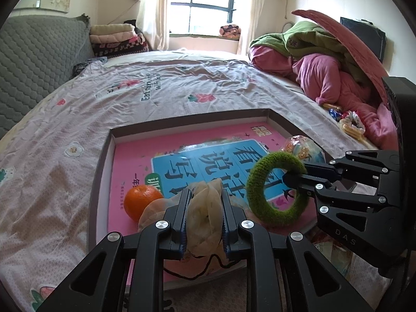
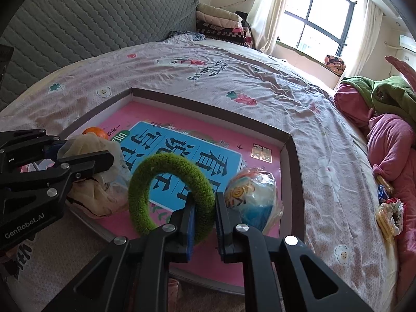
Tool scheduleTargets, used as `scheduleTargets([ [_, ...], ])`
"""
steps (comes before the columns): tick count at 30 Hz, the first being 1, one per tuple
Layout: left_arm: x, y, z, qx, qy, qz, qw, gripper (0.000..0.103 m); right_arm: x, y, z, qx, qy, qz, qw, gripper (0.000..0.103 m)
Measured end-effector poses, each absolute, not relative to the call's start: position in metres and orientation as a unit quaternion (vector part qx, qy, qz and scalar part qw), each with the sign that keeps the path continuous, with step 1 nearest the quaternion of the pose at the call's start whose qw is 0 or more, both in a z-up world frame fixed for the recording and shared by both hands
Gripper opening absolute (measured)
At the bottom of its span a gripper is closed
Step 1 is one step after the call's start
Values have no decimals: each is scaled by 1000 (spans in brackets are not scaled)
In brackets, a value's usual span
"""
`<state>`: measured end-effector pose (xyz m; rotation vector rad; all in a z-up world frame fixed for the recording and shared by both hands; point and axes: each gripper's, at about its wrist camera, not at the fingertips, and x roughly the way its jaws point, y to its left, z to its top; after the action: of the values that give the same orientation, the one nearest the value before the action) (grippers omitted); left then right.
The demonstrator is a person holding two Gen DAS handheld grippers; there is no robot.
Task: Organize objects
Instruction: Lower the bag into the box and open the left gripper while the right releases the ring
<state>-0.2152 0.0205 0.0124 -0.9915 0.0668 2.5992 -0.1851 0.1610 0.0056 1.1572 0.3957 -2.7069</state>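
The left hand-held gripper (image 1: pixel 204 218), at the bottom centre of the left wrist view, is clamped on a crumpled translucent bag (image 1: pixel 201 215) pinched between its two fingers, over the near edge of the tray; in the right wrist view the same hand-held gripper (image 2: pixel 85 156) enters from the left edge of the frame. The right hand-held gripper (image 2: pixel 204 218), at the bottom centre of its own view, grips a fuzzy green ring (image 2: pixel 169 195), one finger passing through the ring's hole and the other outside it; seen from the left wrist camera it (image 1: pixel 293 182) reaches in from the right edge and holds the green ring (image 1: pixel 275 189) upright above the tray. Largest in both views is the bed (image 1: pixel 156 91), covered by a pale pink printed sheet. On it lies a shallow dark-rimmed tray (image 1: pixel 197 118), in the lower middle of the frame. Flat inside the tray rests a pink book (image 1: pixel 135 161) with a blue title panel. A wrapped, multicoloured ball-shaped packet (image 2: pixel 249 195) sits at the tray's right side, just beside the ring. An orange (image 1: pixel 141 201) lies on the book at the tray's left side, touching the bag.
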Motion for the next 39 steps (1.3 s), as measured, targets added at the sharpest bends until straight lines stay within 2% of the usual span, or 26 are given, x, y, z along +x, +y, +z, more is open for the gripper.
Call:
scheduleTargets([
  [14,-215,22,8,-356,29,917,175,24,-183,163,3,391,143,-906,76,21],
  [20,-217,21,7,-358,35,918,168,29,-180,167,9,380,130,-912,78,23],
  [22,-217,19,6,-358,34,918,165,37,-180,168,11,378,130,-914,78,25],
  [28,-220,18,6,-359,36,920,155,49,-179,168,14,371,128,-916,77,27],
  [34,-220,15,9,-352,38,924,146,57,-178,169,14,371,127,-917,76,28],
  [39,-221,9,13,-352,24,925,141,59,-177,170,16,368,123,-919,75,29],
])
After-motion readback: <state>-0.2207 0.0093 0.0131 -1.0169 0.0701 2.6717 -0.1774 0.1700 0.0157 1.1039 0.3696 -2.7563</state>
